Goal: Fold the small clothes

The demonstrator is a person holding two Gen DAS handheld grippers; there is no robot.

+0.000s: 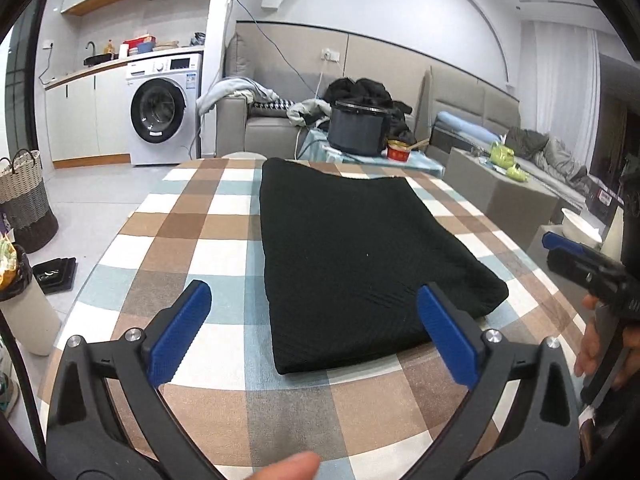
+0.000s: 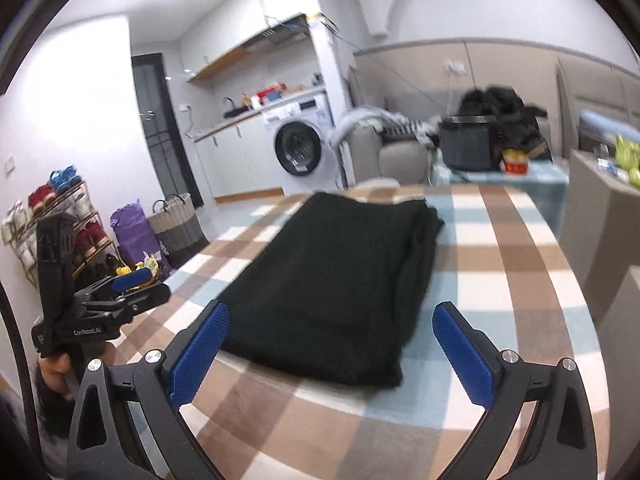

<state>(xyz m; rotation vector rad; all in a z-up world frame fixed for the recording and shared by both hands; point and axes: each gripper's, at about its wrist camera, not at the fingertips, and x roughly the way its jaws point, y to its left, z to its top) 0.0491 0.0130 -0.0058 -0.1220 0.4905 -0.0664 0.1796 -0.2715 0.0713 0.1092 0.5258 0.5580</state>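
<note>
While both grippers hang above the near end of the checked tablecloth (image 1: 192,236), the black garment (image 1: 360,264) lies flat ahead of them, already folded into a long rectangle whose long axis runs away from the person toward the far edge of the table, with its short near edge facing the fingers; the left gripper (image 1: 314,332) has its blue pads spread wide and empty, nothing between them, and in its own view the near edge of the cloth sits just beyond and slightly right of centre, the right-hand pad overlapping the garment's near right corner in the picture without touching it; the right gripper (image 2: 332,354) is likewise released, jaws fully apart and bare, and in its view the near edge falls between the two pads, a little toward the left one; so the garment lies between the two hands and forward of both, neither plainly nearer, each facing its own near corner; a further fold, I judge, would have to carry the near short edge away along the long axis toward the far end, both grippers taking a near corner at once; the thicker layered side shows along the right edge in the right wrist view, which may resist a clean pinch there.
</note>
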